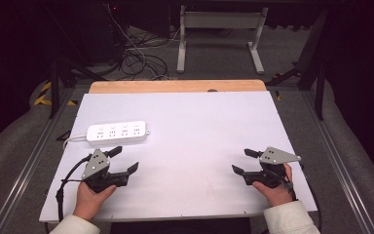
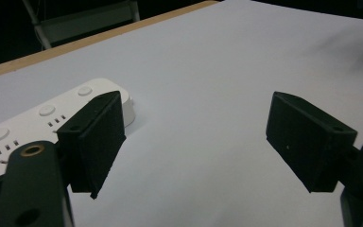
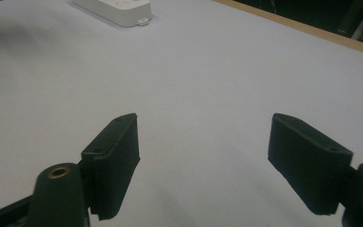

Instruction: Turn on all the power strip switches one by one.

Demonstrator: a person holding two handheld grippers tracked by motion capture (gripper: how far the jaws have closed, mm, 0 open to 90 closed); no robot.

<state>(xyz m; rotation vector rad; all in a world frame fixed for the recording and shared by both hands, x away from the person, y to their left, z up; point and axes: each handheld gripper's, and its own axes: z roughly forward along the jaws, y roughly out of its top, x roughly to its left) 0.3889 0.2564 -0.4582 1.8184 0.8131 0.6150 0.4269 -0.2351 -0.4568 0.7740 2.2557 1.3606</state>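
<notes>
A white power strip with several sockets lies flat on the white table top, toward the left. My left gripper rests just in front of it, held by a hand near the table's front edge, jaws spread wide with nothing between them. In the left gripper view the power strip lies beyond the left jaw, and the left gripper is open over bare table. My right gripper sits at the front right, also open and empty. From the right gripper view the power strip lies far off, and the right gripper is open.
A wooden edge runs along the back of the table top. Beyond it stand a white table frame and tangled cables on the floor. Metal rails flank the table. A white cord leaves the strip's left end.
</notes>
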